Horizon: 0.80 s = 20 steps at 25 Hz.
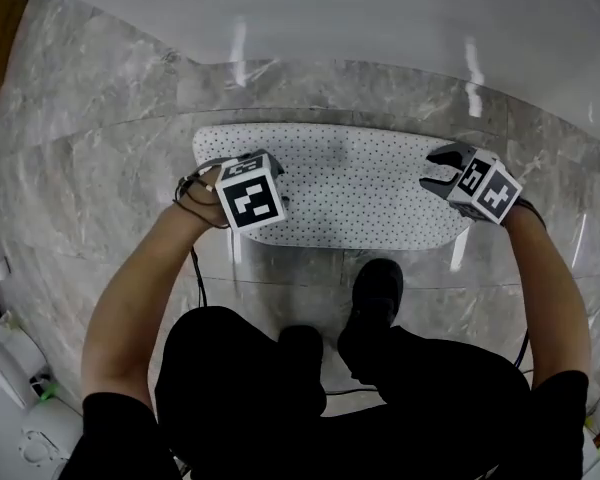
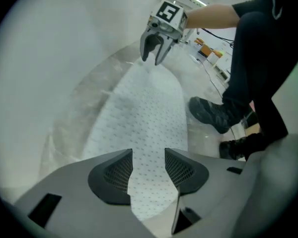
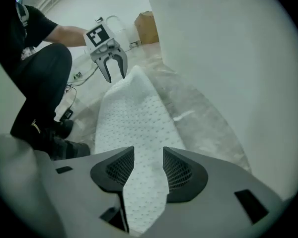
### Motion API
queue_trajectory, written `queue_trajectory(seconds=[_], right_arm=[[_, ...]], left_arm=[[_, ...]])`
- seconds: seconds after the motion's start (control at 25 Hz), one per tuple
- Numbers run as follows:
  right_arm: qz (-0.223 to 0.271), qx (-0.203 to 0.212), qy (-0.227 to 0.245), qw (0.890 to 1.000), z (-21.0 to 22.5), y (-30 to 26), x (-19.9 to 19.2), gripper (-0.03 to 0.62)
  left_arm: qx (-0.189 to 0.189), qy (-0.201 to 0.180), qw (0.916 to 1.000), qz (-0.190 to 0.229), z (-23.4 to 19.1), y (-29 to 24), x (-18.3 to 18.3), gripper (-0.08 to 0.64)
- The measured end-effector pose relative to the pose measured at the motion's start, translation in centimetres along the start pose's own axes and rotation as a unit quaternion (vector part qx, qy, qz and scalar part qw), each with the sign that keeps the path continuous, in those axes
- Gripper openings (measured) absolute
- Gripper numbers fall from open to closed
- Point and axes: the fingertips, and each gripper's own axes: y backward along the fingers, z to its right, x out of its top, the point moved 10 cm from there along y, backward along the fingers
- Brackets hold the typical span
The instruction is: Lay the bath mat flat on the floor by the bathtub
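The white bath mat (image 1: 350, 183) with small dark dots lies spread flat on the grey marble floor (image 1: 100, 188), along the white bathtub wall (image 1: 330, 18). My left gripper (image 1: 232, 165) hovers over the mat's left end, and its jaws stand open in the left gripper view (image 2: 148, 170) with only the mat (image 2: 144, 113) far below them. My right gripper (image 1: 442, 175) hangs over the mat's right end, also open (image 3: 148, 168), nothing pressed between its pads. Each gripper view shows the other gripper open above the mat's far end: the right one (image 2: 154, 51) and the left one (image 3: 114, 68).
The person's black shoes (image 1: 375, 298) stand on the floor just in front of the mat's near edge. A black cable (image 1: 195, 273) trails from the left hand. White fittings (image 1: 10, 368) sit at the lower left. A cardboard box (image 3: 146, 26) stands far off by the tub.
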Motion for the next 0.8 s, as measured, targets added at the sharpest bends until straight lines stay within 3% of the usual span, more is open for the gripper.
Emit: queue_trajectory(seconds=[0.12, 0.24, 0.32, 0.36, 0.44, 0.56, 0.64, 0.8], right_arm=[[-0.027, -0.015, 0.018, 0.999, 3.0, -0.6, 3.0, 0.2], [-0.118, -0.016, 0.069, 0.991, 4.6, -3.3, 4.5, 0.239], [-0.144, -0.012, 0.087, 0.986, 4.8, -4.7, 4.8, 0.25], [-0.14, -0.007, 0.084, 0.987, 4.6, -5.2, 4.8, 0.252], [-0.123, -0.007, 0.073, 0.99, 4.2, -6.1, 4.6, 0.261], [-0.114, -0.037, 0.086, 0.989, 3.5, -6.7, 4.0, 0.261], [-0.104, -0.056, 0.104, 0.988, 2.7, -6.6, 3.6, 0.22], [-0.074, -0.098, 0.116, 0.986, 0.8, -6.3, 2.7, 0.137]], left_arm=[[0.054, 0.014, 0.9983, 0.015, -4.7, 2.1, 2.1, 0.227], [0.087, 0.066, 0.9928, 0.049, -8.0, 2.0, 3.7, 0.25], [0.093, 0.1, 0.9878, 0.075, -9.1, 0.6, 4.6, 0.26], [0.09, 0.098, 0.9893, 0.061, -9.2, -0.3, 4.7, 0.272], [0.096, 0.066, 0.9931, 0.012, -9.1, -2.0, 4.5, 0.286], [0.095, 0.032, 0.9949, -0.015, -8.7, -3.6, 4.3, 0.287], [0.088, 0.0, 0.9955, -0.035, -8.1, -4.3, 4.4, 0.287], [0.103, -0.064, 0.9905, -0.065, -6.8, -4.5, 4.7, 0.188]])
